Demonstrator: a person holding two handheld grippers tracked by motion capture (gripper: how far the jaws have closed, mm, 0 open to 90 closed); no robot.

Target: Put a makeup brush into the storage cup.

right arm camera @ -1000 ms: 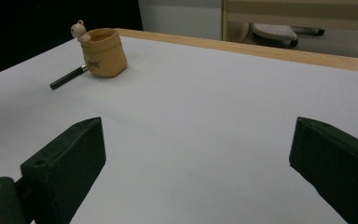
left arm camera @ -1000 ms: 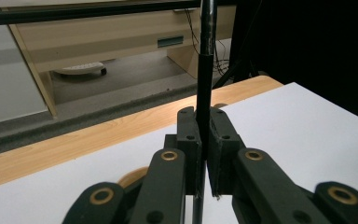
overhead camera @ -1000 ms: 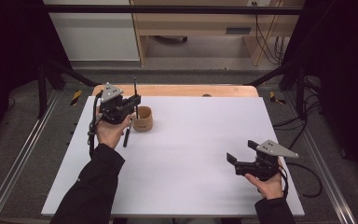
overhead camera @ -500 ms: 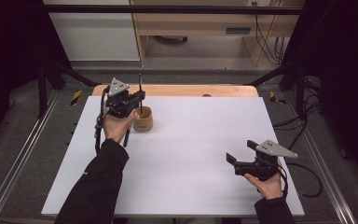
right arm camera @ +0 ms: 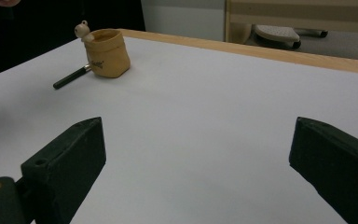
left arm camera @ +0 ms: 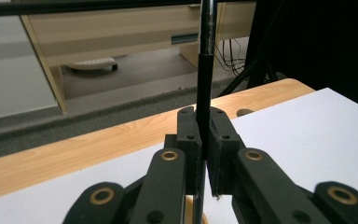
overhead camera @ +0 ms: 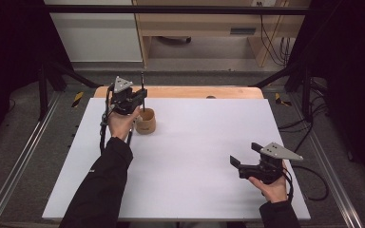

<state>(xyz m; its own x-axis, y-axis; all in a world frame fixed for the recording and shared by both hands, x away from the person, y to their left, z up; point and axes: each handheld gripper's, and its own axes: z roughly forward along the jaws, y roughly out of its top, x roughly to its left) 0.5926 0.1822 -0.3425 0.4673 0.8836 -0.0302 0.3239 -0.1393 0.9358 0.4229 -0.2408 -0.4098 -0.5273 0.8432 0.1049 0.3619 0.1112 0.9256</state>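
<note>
A tan cup-shaped pen holder [overhead camera: 146, 121] stands on the white table top at the far left; it also shows at the upper left [right arm camera: 106, 52] of the right gripper view. My left gripper [overhead camera: 140, 98] hovers just above and left of it, shut on a black pen [overhead camera: 142, 83] that stands upright. In the left gripper view the pen [left arm camera: 204, 70] rises between the closed pads [left arm camera: 186, 140], with the holder's rim just below. A second black pen [right arm camera: 70, 78] lies on the table against the holder. My right gripper [overhead camera: 244, 155] rests open near the front right, jaws wide apart [right arm camera: 196, 154] and nothing between them.
The white sheet [overhead camera: 199, 156] covers most of a wooden table whose bare strip [overhead camera: 195, 91] shows along the far edge. Beyond it are a wooden cabinet [overhead camera: 204, 26] and cables on the floor. Metal rails run along both sides.
My left hand has carried the upright pen a little right and toward the far edge, closer over the holder. The right gripper has stayed where it was.
</note>
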